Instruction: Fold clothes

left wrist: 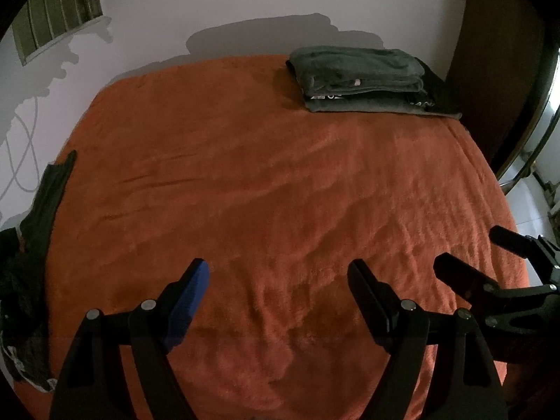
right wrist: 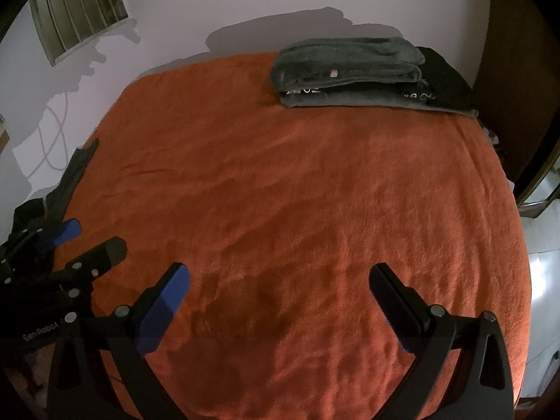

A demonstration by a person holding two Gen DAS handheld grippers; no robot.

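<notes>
A stack of folded dark green and grey clothes (left wrist: 364,80) (right wrist: 353,70) lies at the far right corner of the bed. A heap of dark unfolded clothes (left wrist: 31,245) (right wrist: 66,182) hangs over the bed's left edge. My left gripper (left wrist: 280,273) hovers open over the near part of the orange blanket (left wrist: 262,192), holding nothing. My right gripper (right wrist: 280,276) is open and empty too, above the same blanket (right wrist: 297,192). Each shows in the other's view: the right gripper (left wrist: 469,248) at the right edge, the left gripper (right wrist: 96,236) at the left edge.
A white wall (left wrist: 245,0) stands behind the bed, with a barred window (right wrist: 77,7) at upper left and a white cable (left wrist: 24,154) hanging down it. A dark wooden door or wardrobe (left wrist: 497,70) is at the right, with pale floor tiles (right wrist: 542,280) beside the bed.
</notes>
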